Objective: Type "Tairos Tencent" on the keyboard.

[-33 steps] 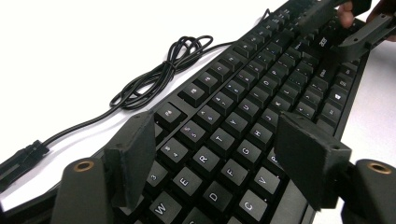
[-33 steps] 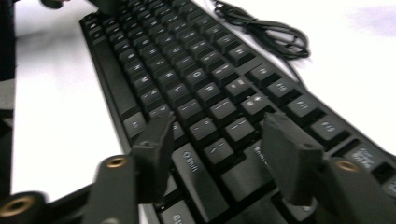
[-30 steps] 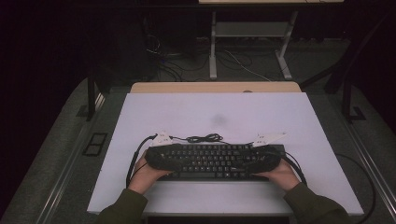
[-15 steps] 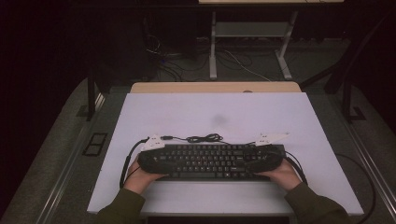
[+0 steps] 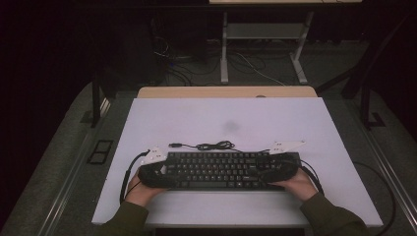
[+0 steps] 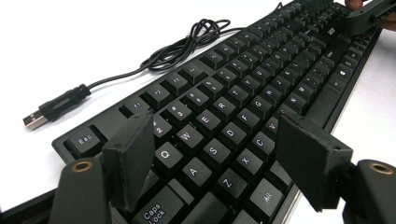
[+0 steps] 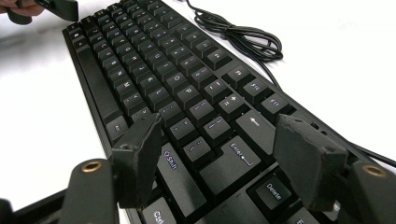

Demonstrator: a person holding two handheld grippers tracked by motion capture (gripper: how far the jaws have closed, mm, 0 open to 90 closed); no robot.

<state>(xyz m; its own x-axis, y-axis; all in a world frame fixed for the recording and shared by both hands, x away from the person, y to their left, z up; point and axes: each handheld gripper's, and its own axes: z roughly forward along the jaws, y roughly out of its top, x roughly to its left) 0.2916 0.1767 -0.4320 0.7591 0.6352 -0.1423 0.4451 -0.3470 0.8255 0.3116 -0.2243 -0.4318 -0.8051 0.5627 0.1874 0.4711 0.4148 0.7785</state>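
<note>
**Two hand-held grippers at the ends of a black keyboard**

High view: the keyboard (image 5: 216, 169) lies flat on the white table (image 5: 221, 123), close to the person's edge of it. The left hand-held gripper (image 5: 153, 173) sits over the keyboard's left end and the right hand-held gripper (image 5: 275, 169) over its right end, each with a hand behind it. The keyboard's cable (image 5: 214, 145) lies coiled on the table just beyond the keyboard's far edge, its USB plug (image 5: 175, 145) pointing away to the left of the coil.

Left gripper view: the left hand-held gripper (image 6: 219, 163) hovers above the keyboard's (image 6: 243, 98) left end, its jaws set wide; one pad stands over the number row near Esc, the other over the front edge near Alt. Neither pad presses on the keyboard's body. The cable (image 6: 187, 44) and the USB plug (image 6: 37, 119) lie on the table beside the keyboard's far edge.

Right gripper view: the right hand-held gripper (image 7: 219, 161) hangs above the keyboard's (image 7: 154, 79) right end, and its jaws have just been opening. They stand wide, the Shift and Enter keys between them, with no grip on the keyboard. The cable (image 7: 243, 37) lies coiled beside the keyboard's far edge.
</note>
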